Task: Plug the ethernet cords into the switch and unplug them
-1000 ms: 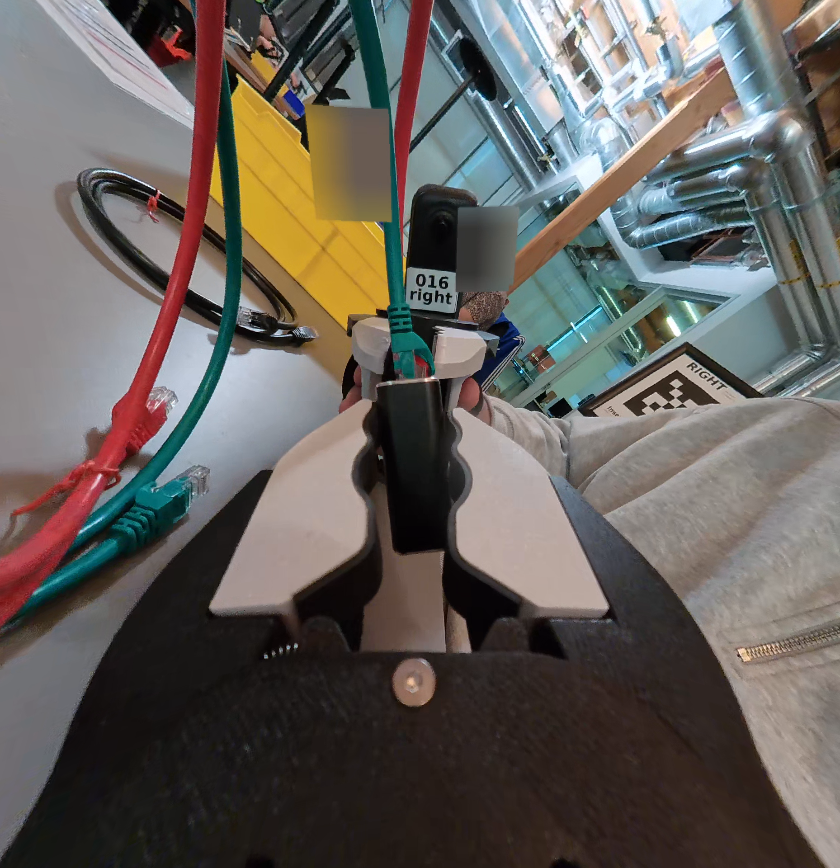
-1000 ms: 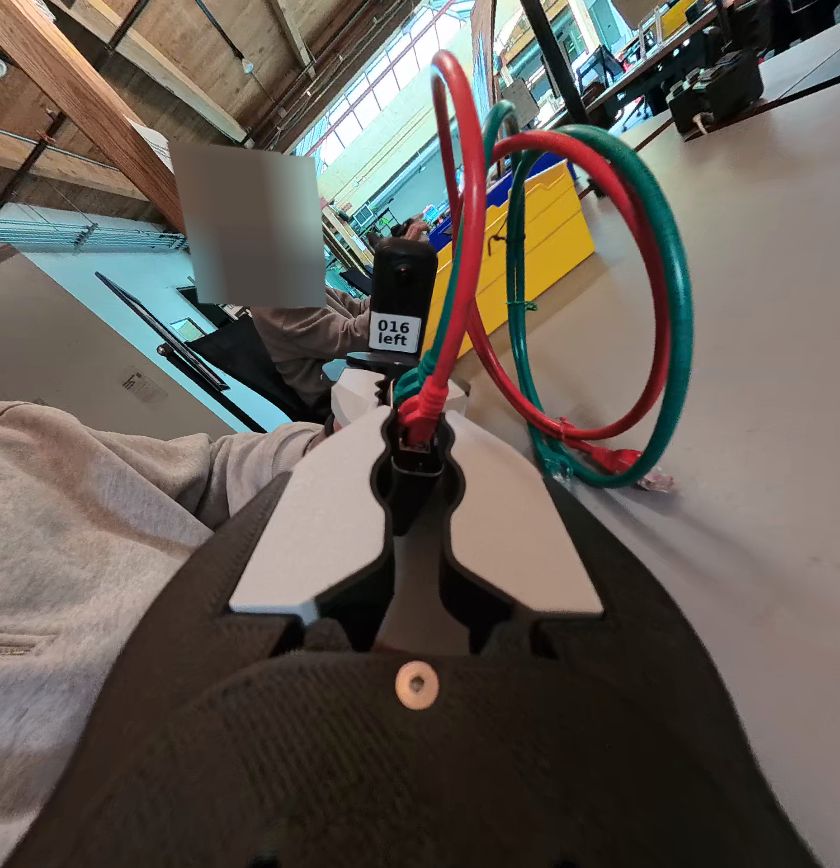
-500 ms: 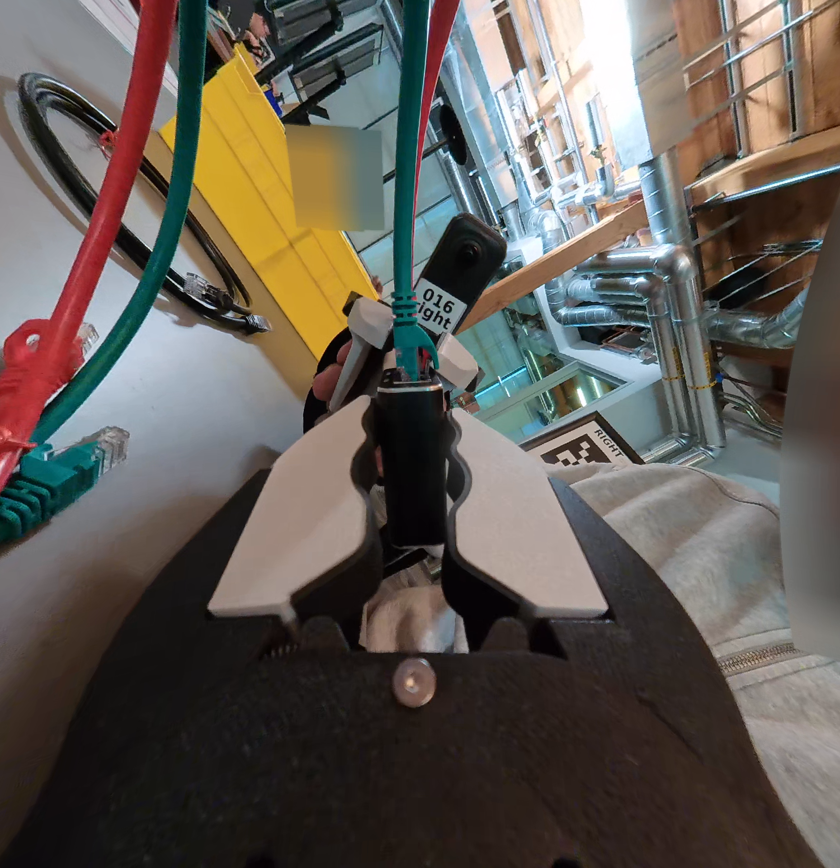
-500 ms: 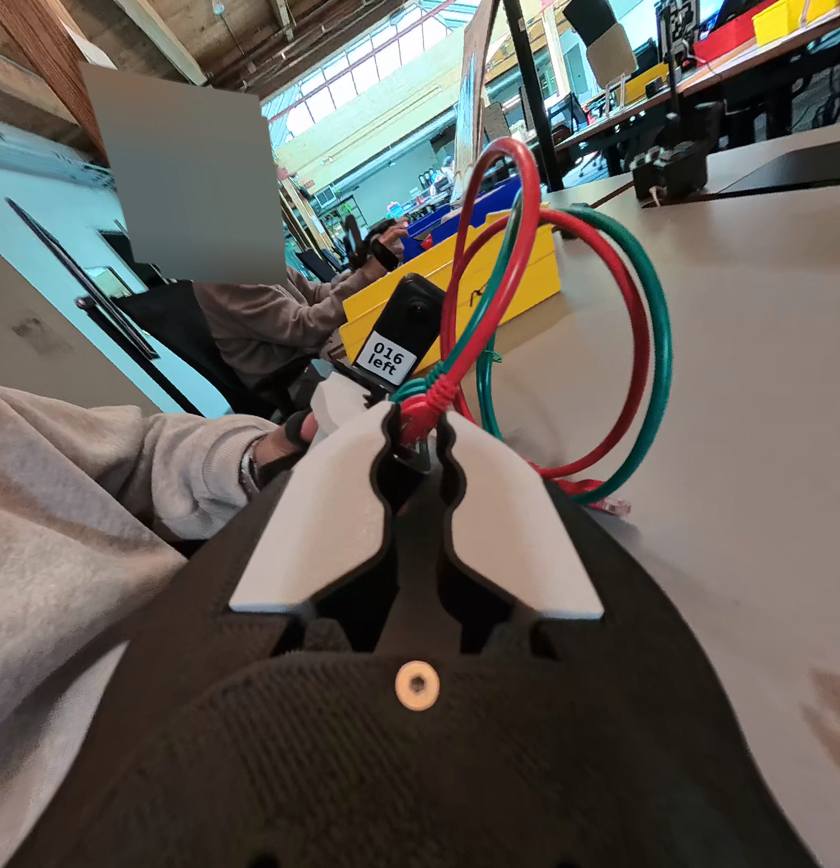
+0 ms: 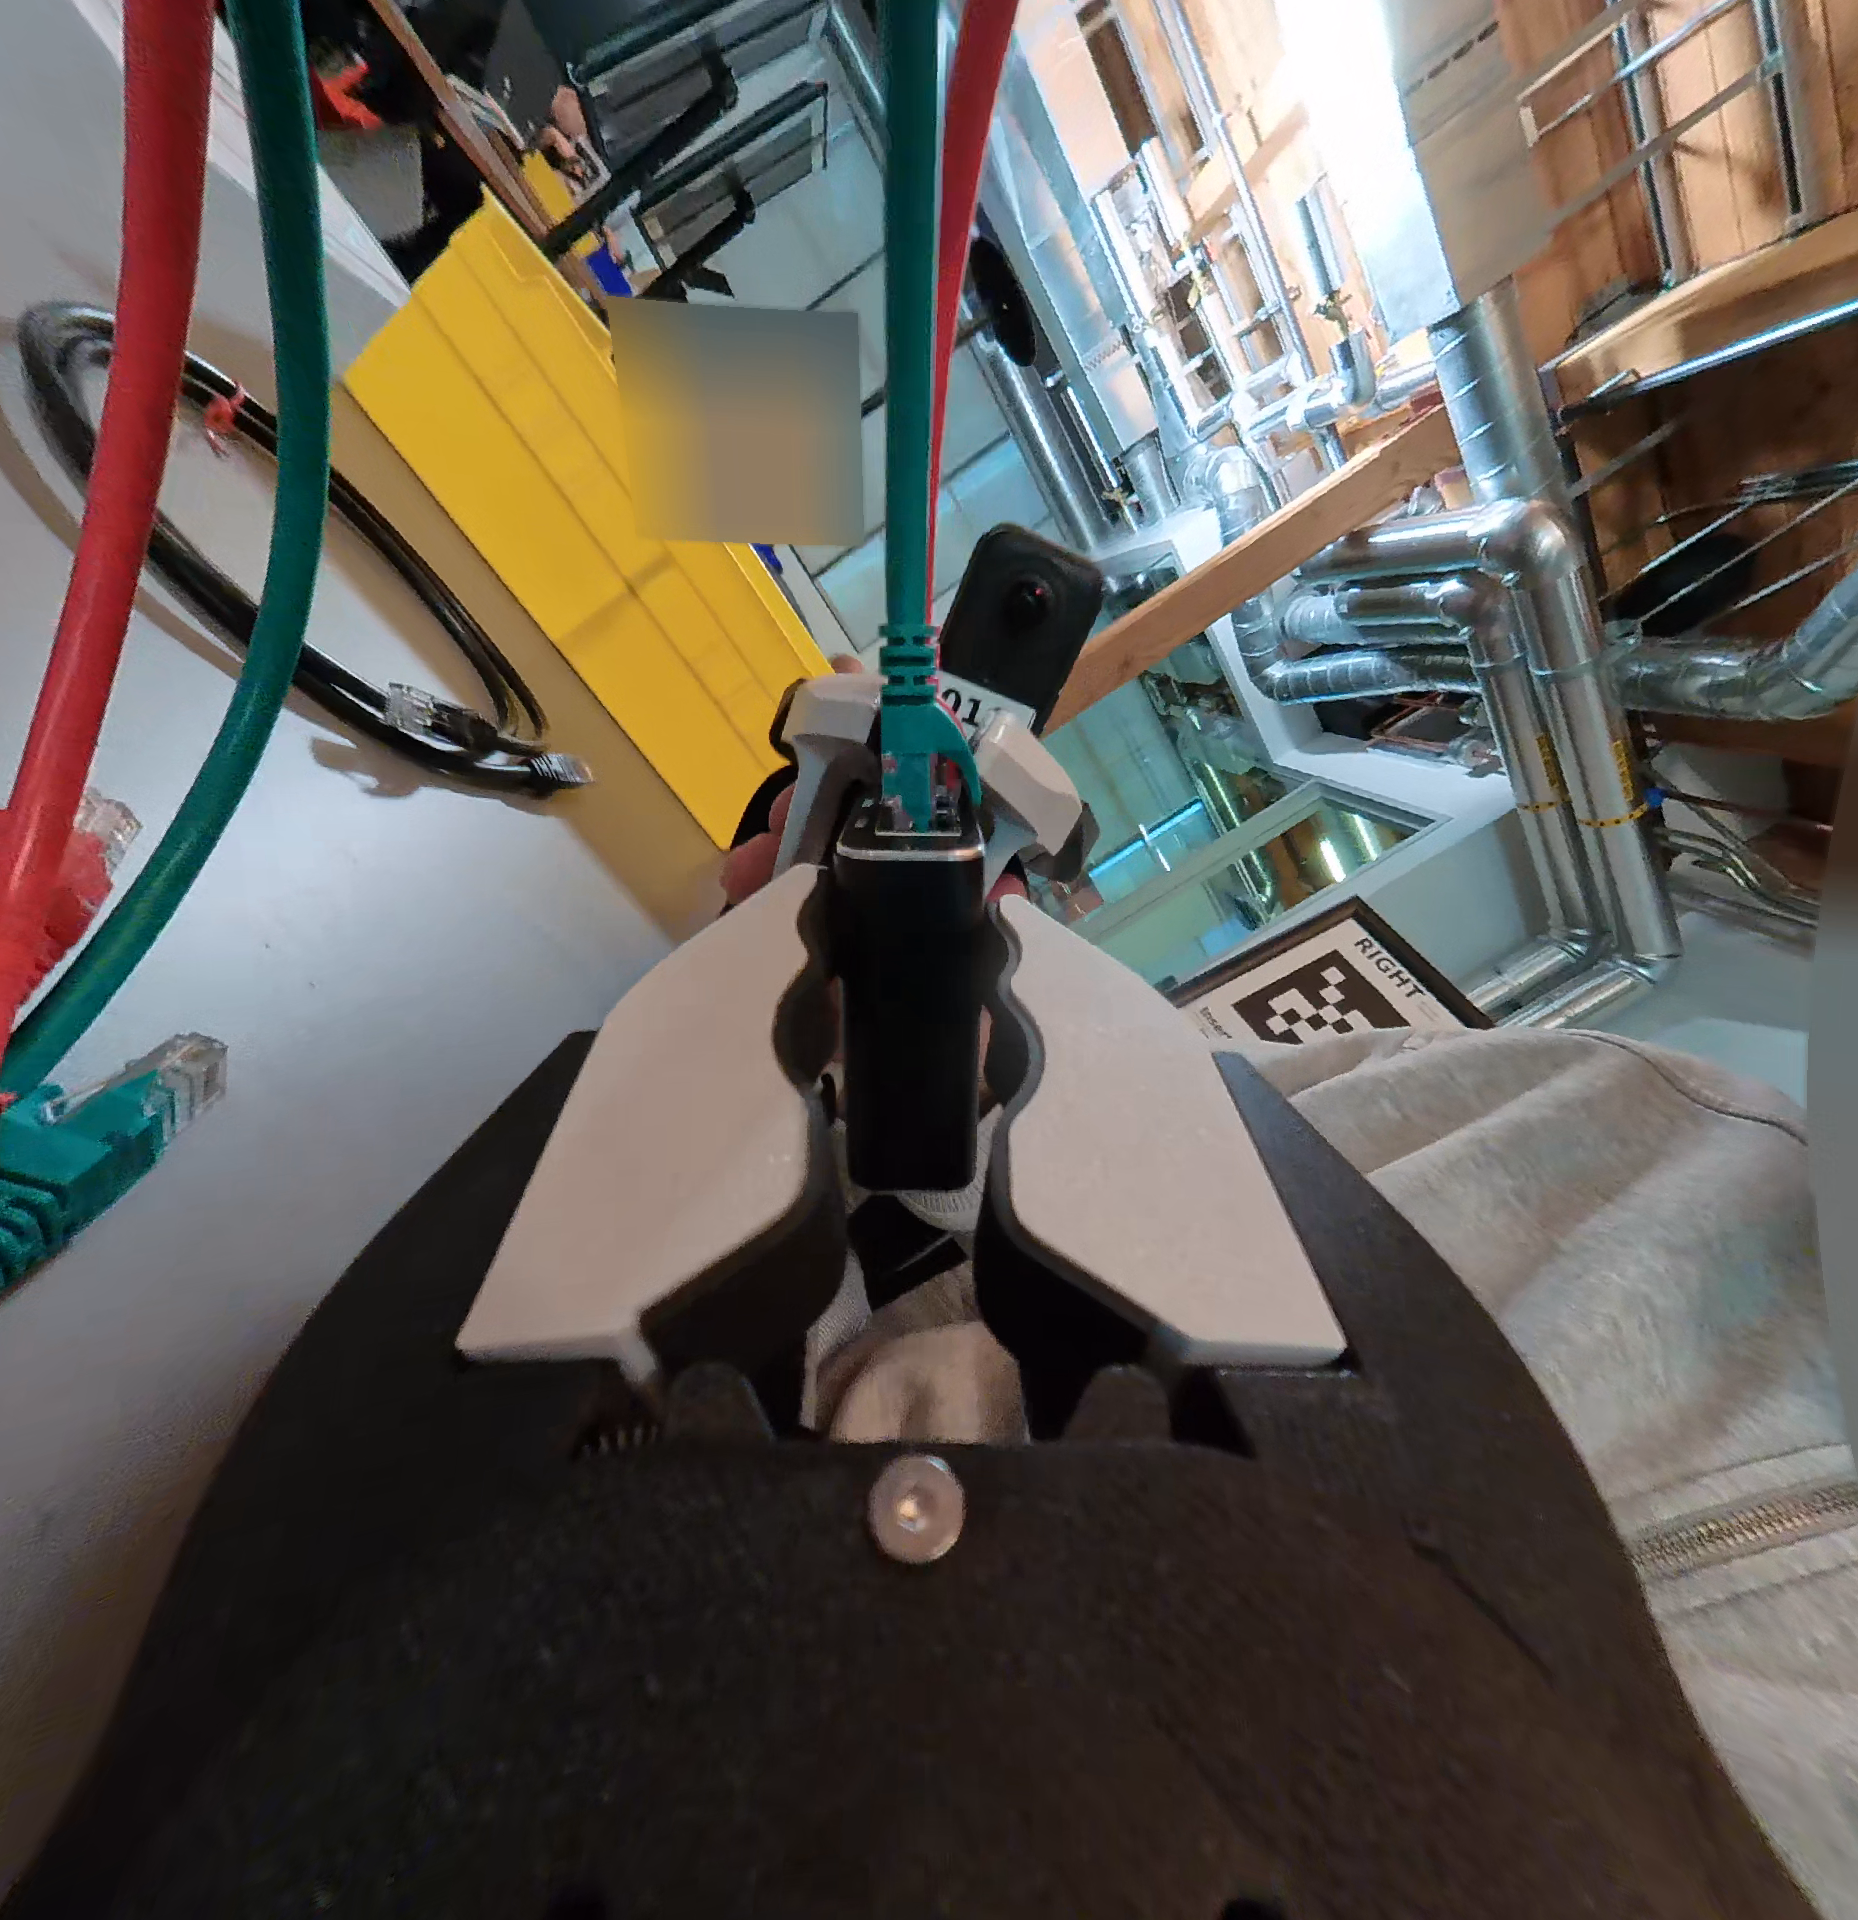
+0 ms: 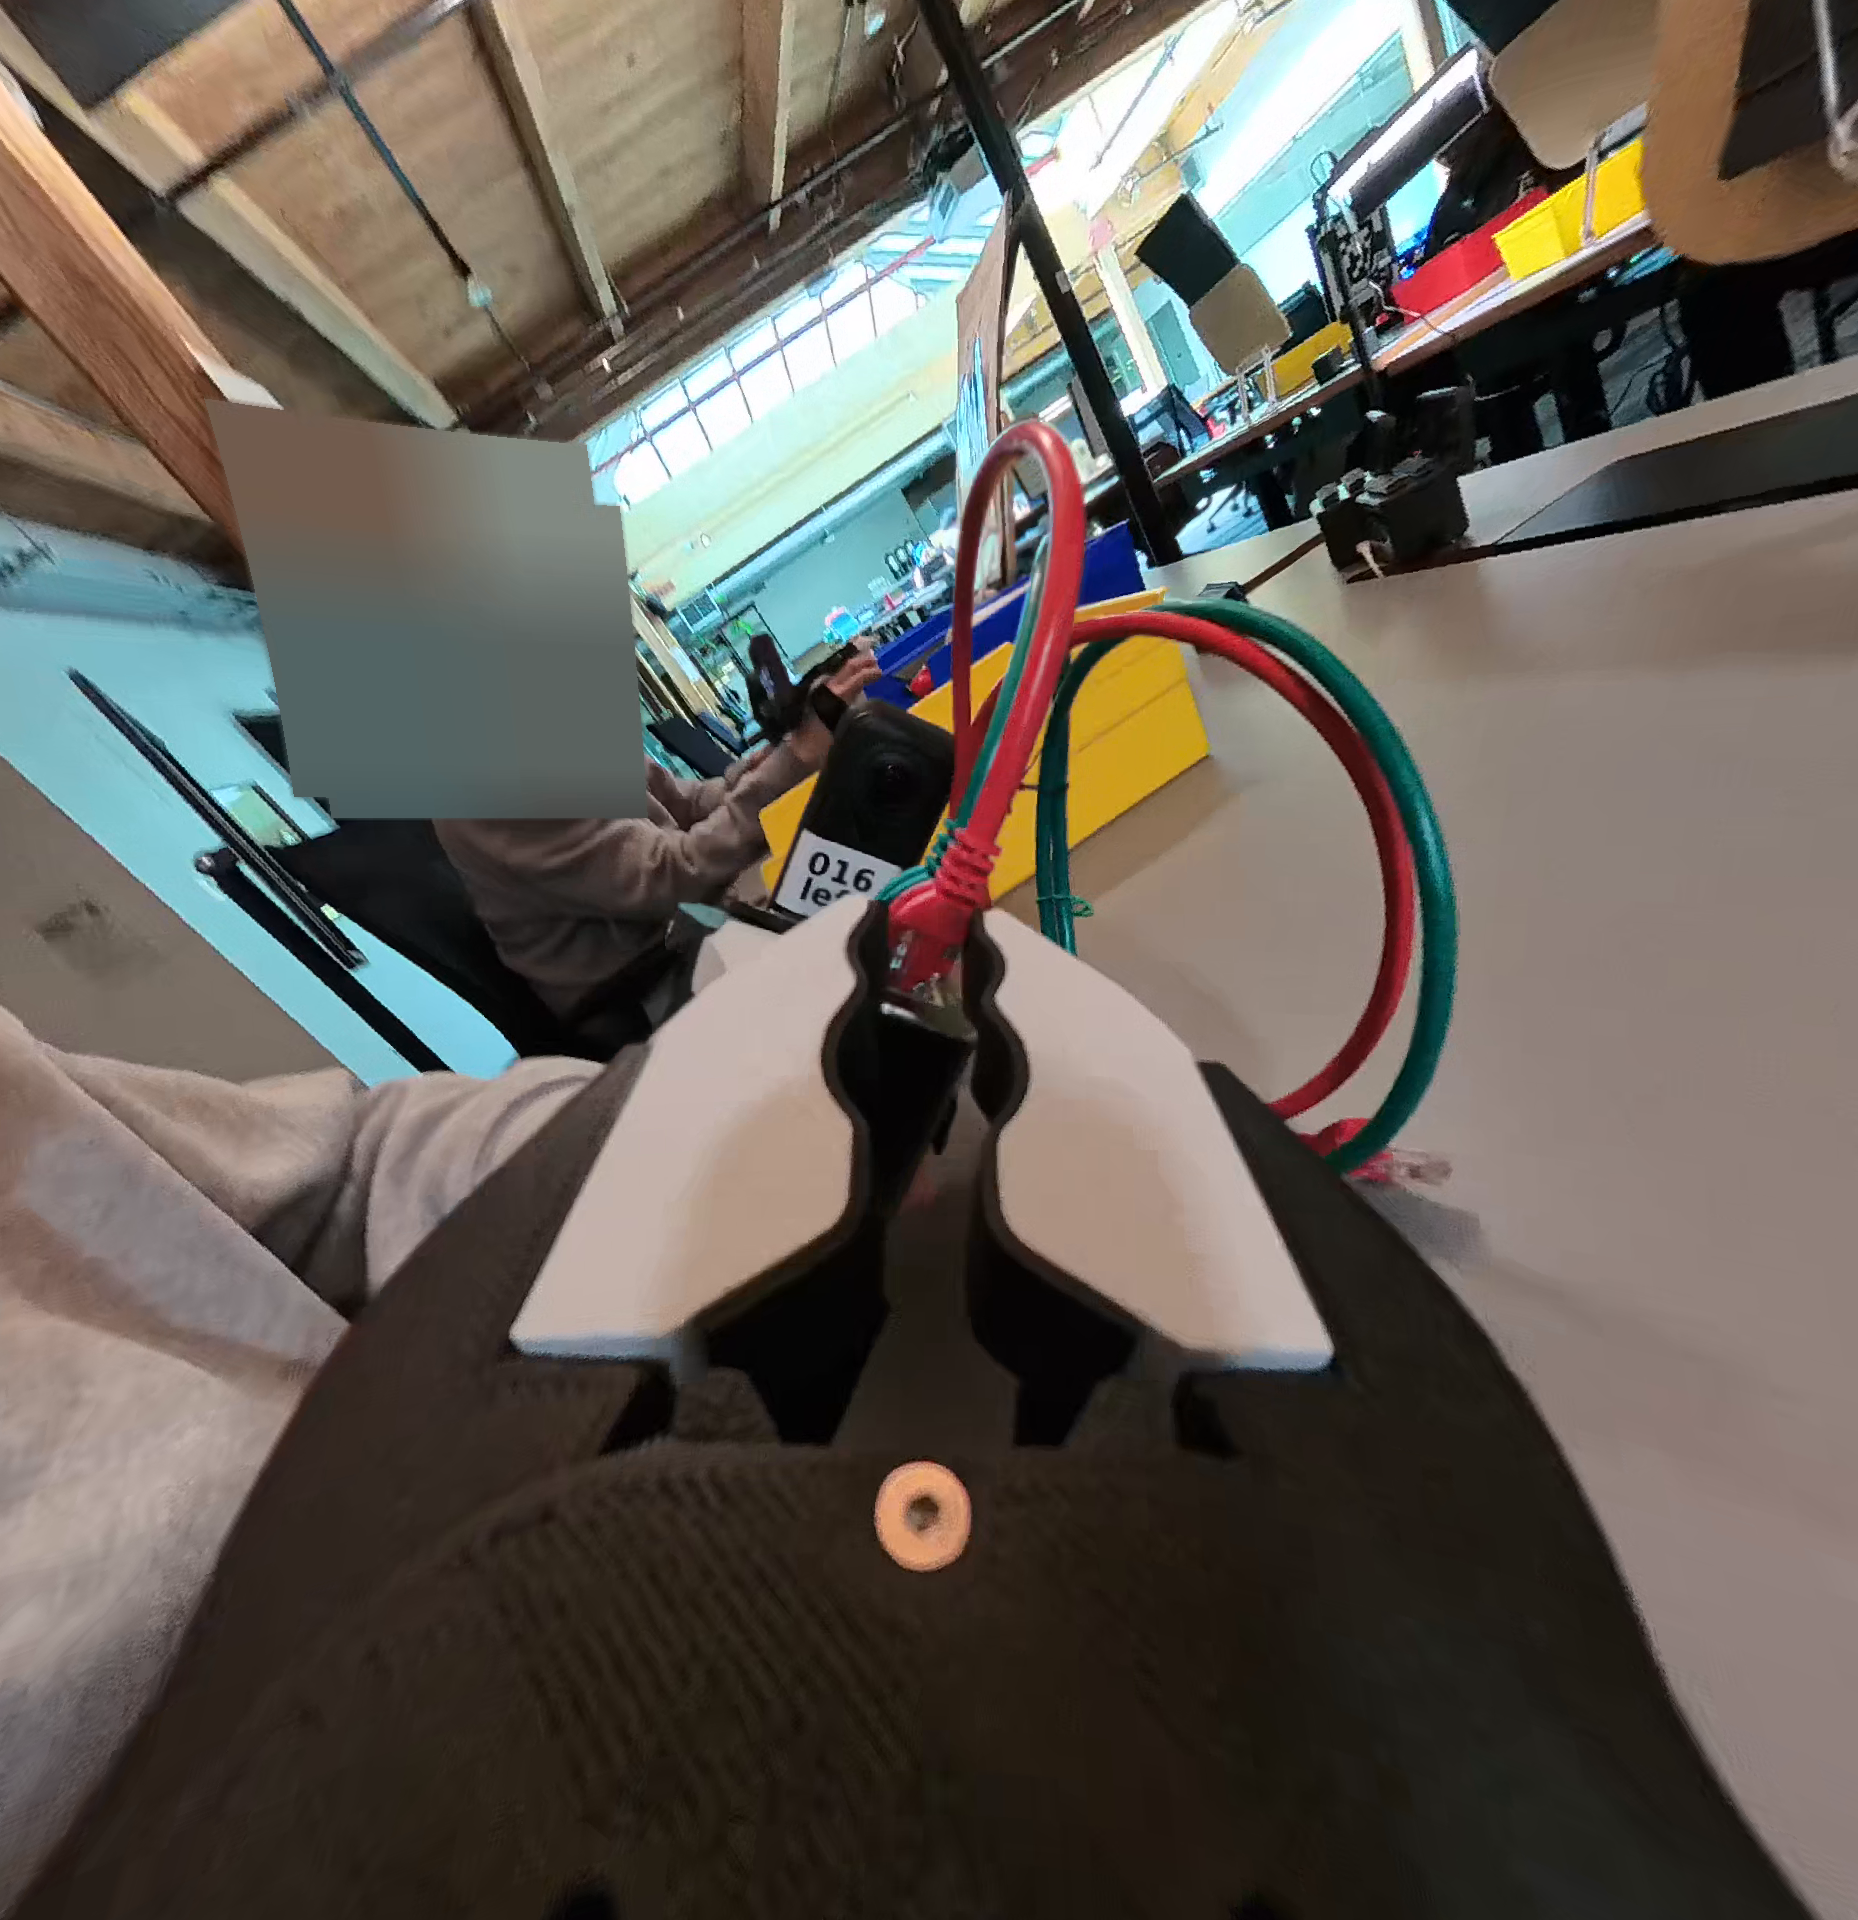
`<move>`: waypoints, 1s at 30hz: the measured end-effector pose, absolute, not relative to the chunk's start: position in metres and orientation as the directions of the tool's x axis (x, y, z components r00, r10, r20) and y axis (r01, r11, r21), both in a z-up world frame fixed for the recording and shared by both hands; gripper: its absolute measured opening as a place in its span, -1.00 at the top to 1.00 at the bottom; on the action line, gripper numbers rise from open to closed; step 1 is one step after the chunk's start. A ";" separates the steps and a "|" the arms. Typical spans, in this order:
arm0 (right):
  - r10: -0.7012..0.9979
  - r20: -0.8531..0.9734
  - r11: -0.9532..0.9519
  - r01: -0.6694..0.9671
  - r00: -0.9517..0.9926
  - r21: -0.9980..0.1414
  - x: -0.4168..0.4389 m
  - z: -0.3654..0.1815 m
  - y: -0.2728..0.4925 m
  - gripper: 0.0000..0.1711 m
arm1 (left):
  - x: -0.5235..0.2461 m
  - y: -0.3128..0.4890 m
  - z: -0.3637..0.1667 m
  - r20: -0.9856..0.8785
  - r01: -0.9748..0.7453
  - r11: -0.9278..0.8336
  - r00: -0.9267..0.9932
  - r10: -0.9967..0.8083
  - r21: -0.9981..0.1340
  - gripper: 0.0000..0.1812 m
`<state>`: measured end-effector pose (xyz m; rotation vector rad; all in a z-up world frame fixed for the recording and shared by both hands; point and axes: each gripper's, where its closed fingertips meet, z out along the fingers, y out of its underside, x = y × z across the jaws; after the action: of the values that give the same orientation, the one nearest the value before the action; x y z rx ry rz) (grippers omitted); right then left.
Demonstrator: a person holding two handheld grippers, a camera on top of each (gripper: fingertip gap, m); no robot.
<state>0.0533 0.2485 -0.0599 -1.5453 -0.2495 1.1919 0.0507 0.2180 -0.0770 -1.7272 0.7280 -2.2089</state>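
My left gripper (image 5: 909,914) is shut on a small black switch (image 5: 909,1018) and holds it in the air beside the table. A green ethernet cord (image 5: 909,416) is plugged into the switch's far end, with a red cord (image 5: 961,312) next to it. My right gripper (image 6: 925,940) comes from the opposite side and is shut on the red cord's plug (image 6: 930,925) right at the switch (image 6: 894,1091); it also shows in the left wrist view (image 5: 1018,774). Both cords loop up and back down to the table (image 6: 1579,883). Their loose ends, green (image 5: 125,1101) and red (image 5: 63,873), lie there.
A coiled black cable (image 5: 281,582) lies on the table by a yellow bin (image 5: 551,468), which also shows in the right wrist view (image 6: 1112,727). A small black device (image 6: 1392,520) sits farther back. The holder's grey sleeve (image 5: 1527,1299) is close. Another person sits behind.
Both grippers have swung together with the switch, so the table looks less tilted in the right wrist view. Both grips look the same and the cords stay in the switch.
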 end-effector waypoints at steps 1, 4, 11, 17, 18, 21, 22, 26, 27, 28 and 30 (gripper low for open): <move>0.687 -0.567 -0.379 -0.441 0.455 -0.814 0.053 -0.061 0.250 0.83 | 0.050 0.219 -0.077 0.836 -0.104 -0.848 -0.265 -0.480 -0.520 0.70; 0.671 -0.590 -0.392 -0.461 0.449 -0.796 0.054 -0.063 0.252 0.83 | 0.050 0.221 -0.079 0.839 -0.094 -0.851 -0.250 -0.483 -0.517 0.70; 0.731 -0.197 -0.182 -0.091 0.653 -0.979 0.053 -0.055 0.243 0.82 | 0.050 0.213 -0.069 0.861 -0.052 -0.890 -0.283 -0.422 -0.453 0.71; 0.713 -0.379 -0.292 -0.242 0.590 -0.925 0.060 -0.057 0.245 0.84 | 0.055 0.212 -0.072 0.853 -0.048 -0.875 -0.256 -0.454 -0.481 0.71; 0.666 -0.428 -0.280 -0.326 0.611 -0.903 0.073 -0.052 0.252 0.83 | 0.056 0.210 -0.073 0.850 -0.053 -0.870 -0.250 -0.463 -0.490 0.71; 0.529 -0.579 -0.191 -0.578 0.620 -0.793 0.166 -0.035 0.270 0.84 | 0.066 0.147 -0.096 0.831 -0.251 -0.795 -0.246 -0.499 -0.552 0.72; 0.511 -0.536 -0.176 -0.529 0.672 -0.830 0.178 -0.039 0.266 0.84 | 0.068 0.137 -0.085 0.843 -0.237 -0.820 -0.292 -0.452 -0.522 0.72; 0.539 -0.388 -0.089 -0.407 0.748 -0.909 0.178 -0.025 0.247 0.85 | 0.069 0.137 -0.067 0.749 -0.247 -0.716 -0.346 -0.564 -0.653 0.71; 0.539 -0.372 -0.064 -0.404 0.755 -0.913 0.180 -0.021 0.245 0.85 | 0.066 0.139 -0.066 0.737 -0.249 -0.701 -0.351 -0.578 -0.668 0.71; 0.540 -0.378 -0.039 -0.426 0.752 -0.904 0.185 -0.018 0.244 0.84 | 0.062 0.140 -0.064 0.733 -0.240 -0.701 -0.358 -0.579 -0.672 0.71; 0.534 -0.429 0.004 -0.510 0.728 -0.860 0.203 -0.011 0.240 0.85 | 0.054 0.143 -0.066 0.740 -0.244 -0.707 -0.354 -0.572 -0.663 0.72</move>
<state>0.2034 0.2395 -0.0110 -1.3365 -0.0221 0.8178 0.0541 0.1433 -0.0661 -1.6370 1.0749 -2.1647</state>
